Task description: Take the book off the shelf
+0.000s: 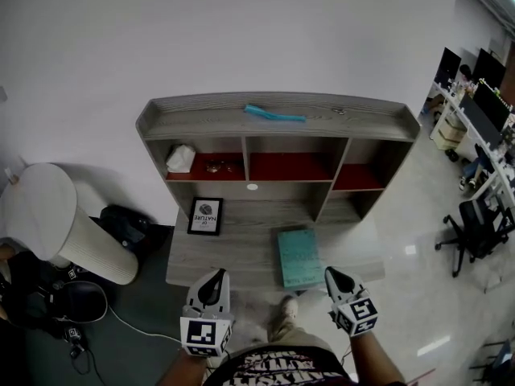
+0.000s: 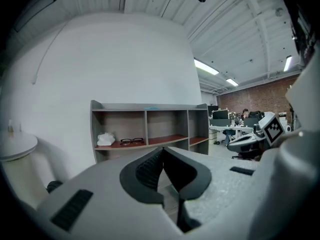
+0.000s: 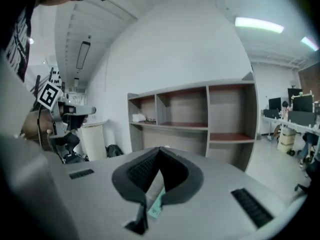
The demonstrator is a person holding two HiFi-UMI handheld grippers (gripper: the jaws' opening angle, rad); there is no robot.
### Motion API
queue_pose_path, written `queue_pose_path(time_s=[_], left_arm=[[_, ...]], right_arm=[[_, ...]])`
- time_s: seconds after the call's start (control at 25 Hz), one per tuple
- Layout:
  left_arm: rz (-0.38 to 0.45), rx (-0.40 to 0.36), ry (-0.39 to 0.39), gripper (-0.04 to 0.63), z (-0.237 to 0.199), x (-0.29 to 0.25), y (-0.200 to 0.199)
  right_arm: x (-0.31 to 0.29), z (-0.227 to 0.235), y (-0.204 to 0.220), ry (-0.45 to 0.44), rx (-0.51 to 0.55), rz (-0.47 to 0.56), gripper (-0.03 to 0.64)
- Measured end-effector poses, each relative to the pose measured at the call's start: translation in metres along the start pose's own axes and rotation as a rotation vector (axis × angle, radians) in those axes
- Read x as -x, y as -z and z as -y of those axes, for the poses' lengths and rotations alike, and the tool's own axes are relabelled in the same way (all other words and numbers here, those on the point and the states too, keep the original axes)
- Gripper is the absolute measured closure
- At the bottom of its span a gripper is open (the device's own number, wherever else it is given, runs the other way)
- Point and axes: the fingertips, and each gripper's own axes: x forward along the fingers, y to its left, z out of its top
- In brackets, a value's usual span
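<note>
While book [image 1: 298, 257] lies flat — teal, rectangular.

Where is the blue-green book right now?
In the head view, the teal book lies flat on the desk, right of centre near its front edge, between the black frame and the right gripper.

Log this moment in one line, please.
left gripper shut, empty | right gripper shut, empty | teal rectangular book flat on grey wooden desk
</note>
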Motion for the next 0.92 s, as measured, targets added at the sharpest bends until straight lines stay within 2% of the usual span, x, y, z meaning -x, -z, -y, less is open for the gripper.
queue_pose_path(time_s=[0.2, 0.32, 0.4, 0.72, 0.92], left_arm=[[0.068, -0.013, -0.001, 0.589, -0.002, 0.029, -0.022], [0.108, -0.019, -0.006, 0.589, -0.003, 0.044, -0.035], [0.131, -0.052, -0.015, 0.589, -0.002, 0.05, -0.042], [0.17, -0.118, -0.051, 0.589, 0.01, 0.065, -0.052], [0.181, -0.127, -0.013, 0.589, 0.021, 0.06, -0.053]], right_arm=[[0.032, -0.02, -0.071, 0.024, 0.075, 0.151, 0.614], [0.051, -0.032, -0.099, 0.026, 0.126, 0.199, 0.614], [0.062, -0.037, -0.111, 0.026, 0.162, 0.217, 0.614], [0.069, -0.045, -0.11, 0.032, 0.179, 0.197, 0.614], [0.072, -0.044, -0.109, 0.028, 0.17, 0.186, 0.614]])
